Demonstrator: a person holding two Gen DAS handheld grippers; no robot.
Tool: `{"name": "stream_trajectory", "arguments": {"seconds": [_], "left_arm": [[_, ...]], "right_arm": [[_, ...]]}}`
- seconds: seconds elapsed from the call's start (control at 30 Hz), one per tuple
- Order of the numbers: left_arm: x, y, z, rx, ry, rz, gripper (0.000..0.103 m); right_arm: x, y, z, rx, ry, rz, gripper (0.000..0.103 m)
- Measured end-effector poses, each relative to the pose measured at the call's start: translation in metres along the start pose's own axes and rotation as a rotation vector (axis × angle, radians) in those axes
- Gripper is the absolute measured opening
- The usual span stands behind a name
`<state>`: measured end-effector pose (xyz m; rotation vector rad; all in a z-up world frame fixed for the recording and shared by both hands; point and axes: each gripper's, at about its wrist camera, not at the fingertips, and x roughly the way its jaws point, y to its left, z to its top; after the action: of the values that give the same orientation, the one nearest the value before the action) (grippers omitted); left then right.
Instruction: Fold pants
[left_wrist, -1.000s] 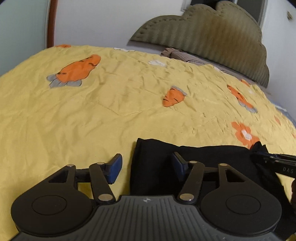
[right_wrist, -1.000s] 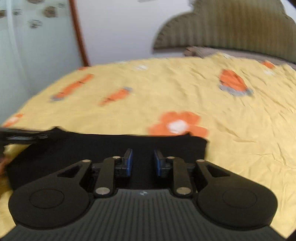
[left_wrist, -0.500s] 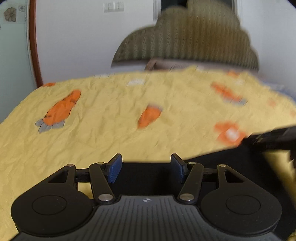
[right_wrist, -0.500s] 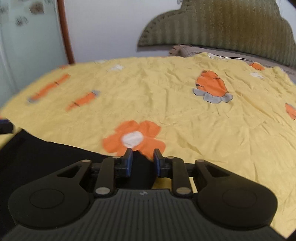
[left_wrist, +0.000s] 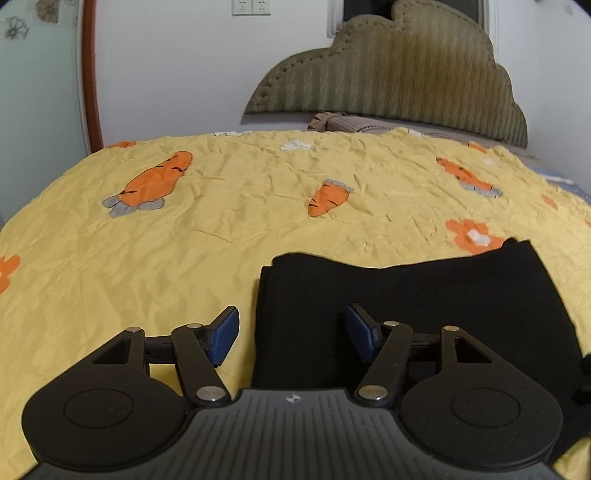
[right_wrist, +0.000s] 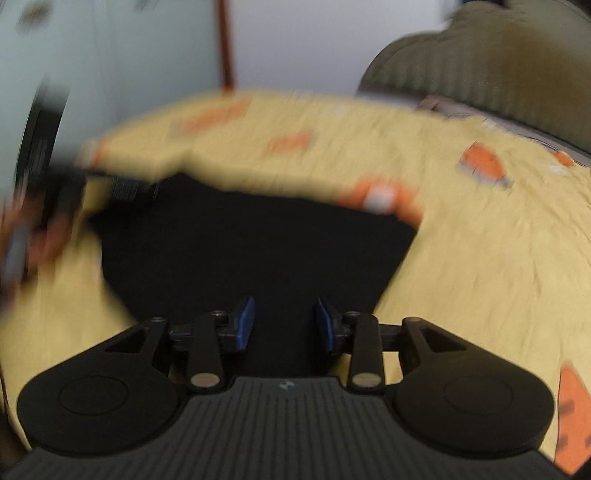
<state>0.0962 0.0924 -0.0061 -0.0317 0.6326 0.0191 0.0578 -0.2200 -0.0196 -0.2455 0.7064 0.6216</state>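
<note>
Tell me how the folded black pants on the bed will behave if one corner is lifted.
The black pants look like soft cloth lying flat on the yellow bedspread, so a lifted corner would probably droop. The fold would likely open, since nothing pins the layers. They seem unlikely to slide far on the wrinkled cover.

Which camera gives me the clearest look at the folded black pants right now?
The left wrist view: the pants lie sharp on the yellow bedspread, with their left and far edges visible. The right wrist view shows the pants too, but blurred by motion, so their edges are smeared.
</note>
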Motion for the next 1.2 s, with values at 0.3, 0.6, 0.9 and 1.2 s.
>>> {"name": "stream_trajectory", "arguments": {"seconds": [0.3, 0.6, 0.9, 1.2], "left_arm": [[-0.046, -0.028, 0.003, 0.047, -0.046, 0.05, 0.075], [-0.052, -0.05, -0.037, 0.15, 0.0, 0.132, 0.075], [-0.089, -0.067, -0.04, 0.108, 0.003, 0.091, 0.077], [-0.111, -0.072, -0.053, 0.055, 0.041, 0.08, 0.08]], "right_arm": [[-0.045, 0.004, 0.001, 0.123, -0.197, -0.107, 0.04], [-0.011, 0.058, -0.021, -0.009, -0.123, -0.222, 0.061], [-0.059, 0.087, -0.027, 0.083, -0.243, -0.288, 0.103], [-0.078, 0.112, -0.041, 0.15, -0.255, -0.318, 0.103]]}}
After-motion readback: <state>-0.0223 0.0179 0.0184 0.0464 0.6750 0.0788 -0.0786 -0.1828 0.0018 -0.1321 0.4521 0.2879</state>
